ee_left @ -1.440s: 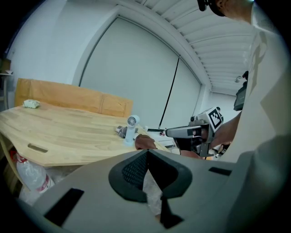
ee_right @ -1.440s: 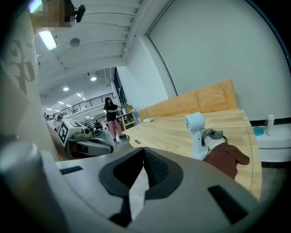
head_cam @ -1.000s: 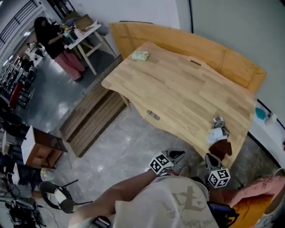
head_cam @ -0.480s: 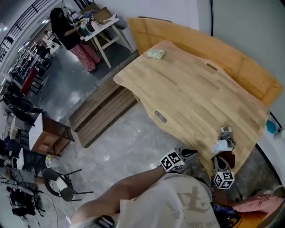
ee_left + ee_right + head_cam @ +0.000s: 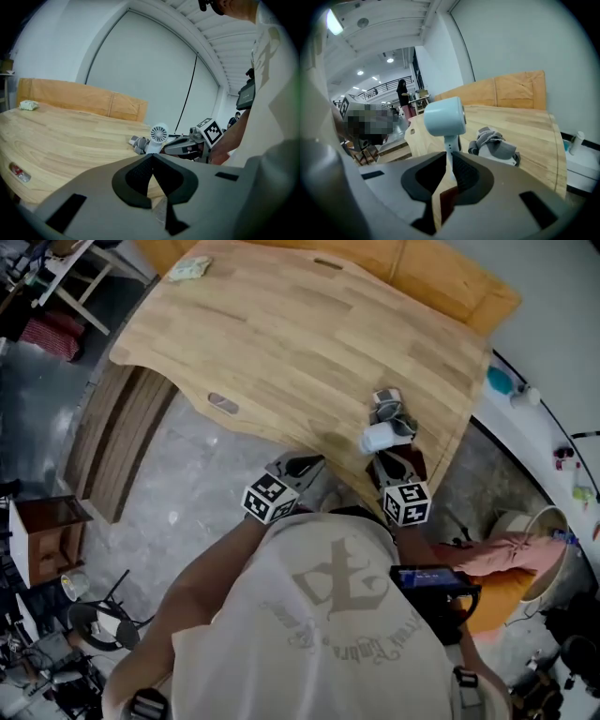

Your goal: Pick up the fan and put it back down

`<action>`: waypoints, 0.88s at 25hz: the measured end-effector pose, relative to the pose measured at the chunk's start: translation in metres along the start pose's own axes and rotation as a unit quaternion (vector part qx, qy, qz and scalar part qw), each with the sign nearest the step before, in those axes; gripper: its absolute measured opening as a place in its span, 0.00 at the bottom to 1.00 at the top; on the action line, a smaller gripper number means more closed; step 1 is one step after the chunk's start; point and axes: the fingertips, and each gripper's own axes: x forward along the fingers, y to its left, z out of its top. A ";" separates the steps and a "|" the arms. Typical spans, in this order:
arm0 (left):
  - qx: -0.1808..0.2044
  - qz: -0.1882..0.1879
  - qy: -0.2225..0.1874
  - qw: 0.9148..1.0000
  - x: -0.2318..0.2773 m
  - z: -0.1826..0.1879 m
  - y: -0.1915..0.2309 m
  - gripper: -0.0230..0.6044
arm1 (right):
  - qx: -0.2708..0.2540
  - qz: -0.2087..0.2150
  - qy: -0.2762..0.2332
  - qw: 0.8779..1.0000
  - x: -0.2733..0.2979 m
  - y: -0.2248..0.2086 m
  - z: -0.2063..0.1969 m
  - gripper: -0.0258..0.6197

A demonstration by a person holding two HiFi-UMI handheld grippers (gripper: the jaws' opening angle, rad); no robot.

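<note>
A small pale-blue and white fan (image 5: 378, 438) stands upright near the front right corner of the wooden table (image 5: 281, 343). In the right gripper view its round head (image 5: 444, 117) rises just beyond my right gripper (image 5: 449, 157), and its thin stem shows in line with the narrow slit between the jaws. The jaws look shut; I cannot tell whether they touch the stem. My left gripper (image 5: 305, 463) hangs off the table's front edge, left of the fan, shut and empty. From the left gripper view the fan's grille (image 5: 158, 134) faces me, with the right gripper (image 5: 166, 149) beside it.
A grey bundled cloth (image 5: 386, 407) lies just behind the fan. A pale green cloth (image 5: 190, 268) sits at the far left corner. A wooden back panel (image 5: 450, 287) lines the far side. Planks (image 5: 112, 437) lie on the floor at left; a white ledge (image 5: 516, 395) runs at right.
Both grippers have come forward to the table's front edge. The right one has dropped and now sits right behind the fan. The head view has swung over the table.
</note>
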 end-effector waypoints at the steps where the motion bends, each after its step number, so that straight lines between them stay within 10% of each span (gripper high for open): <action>1: -0.003 0.002 0.001 1.000 0.002 -0.002 -0.001 0.05 | -0.001 -0.002 0.007 1.000 0.001 -0.003 -0.003 0.11; 9: -0.017 0.023 0.003 1.000 -0.001 -0.009 -0.001 0.05 | -0.007 0.001 0.032 0.999 0.017 -0.013 -0.017 0.32; 22: -0.035 0.075 0.007 0.997 -0.039 -0.018 0.000 0.05 | 0.020 -0.017 0.024 0.999 0.046 -0.014 -0.009 0.35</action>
